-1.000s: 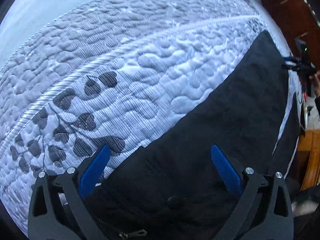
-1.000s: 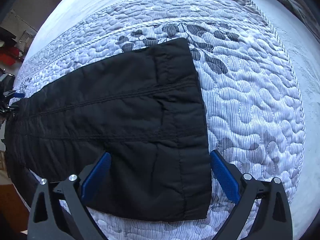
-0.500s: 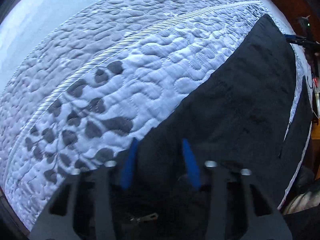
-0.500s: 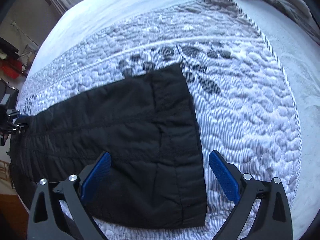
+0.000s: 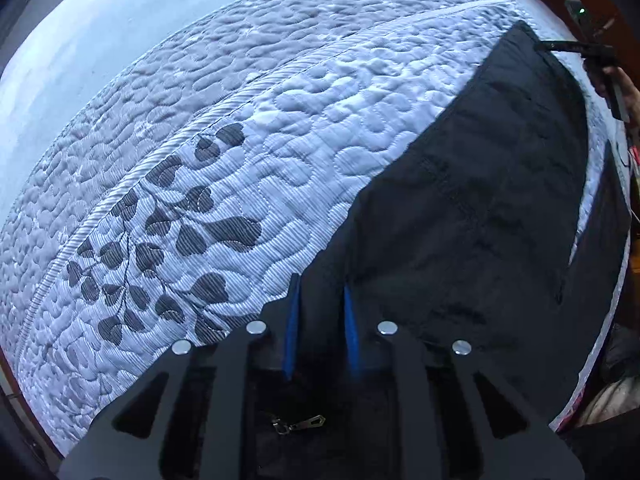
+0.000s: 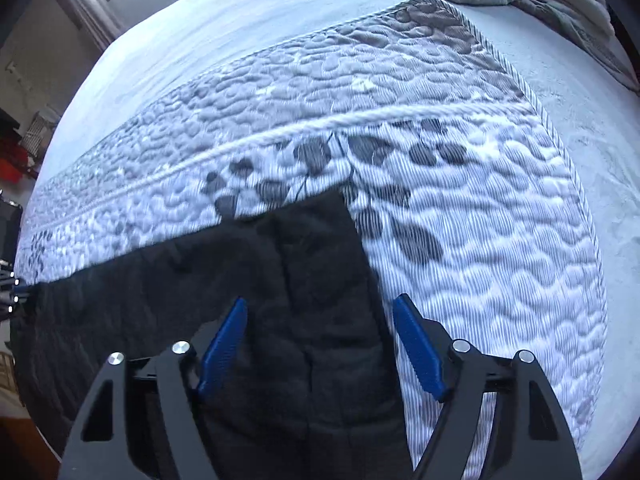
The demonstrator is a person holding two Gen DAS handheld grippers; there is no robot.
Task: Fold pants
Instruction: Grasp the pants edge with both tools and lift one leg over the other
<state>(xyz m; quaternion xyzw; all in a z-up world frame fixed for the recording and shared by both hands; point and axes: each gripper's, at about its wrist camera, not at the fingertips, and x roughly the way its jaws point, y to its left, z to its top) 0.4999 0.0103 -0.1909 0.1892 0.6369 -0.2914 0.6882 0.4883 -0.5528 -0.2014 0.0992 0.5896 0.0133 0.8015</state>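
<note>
Left tongs (image 5: 320,312) pinching black pants (image 5: 480,208), right tongs (image 6: 320,340) open, quilt (image 6: 460,208)

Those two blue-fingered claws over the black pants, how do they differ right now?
The left gripper has its fingers drawn close together, pinching the pants at the waist end near the zipper pull; the right gripper is spread wide, straddling the leg end without clamping it. The left view is sharp, the right view motion-blurred. Both have blue pads and black frames, above the quilted bedspread.
</note>
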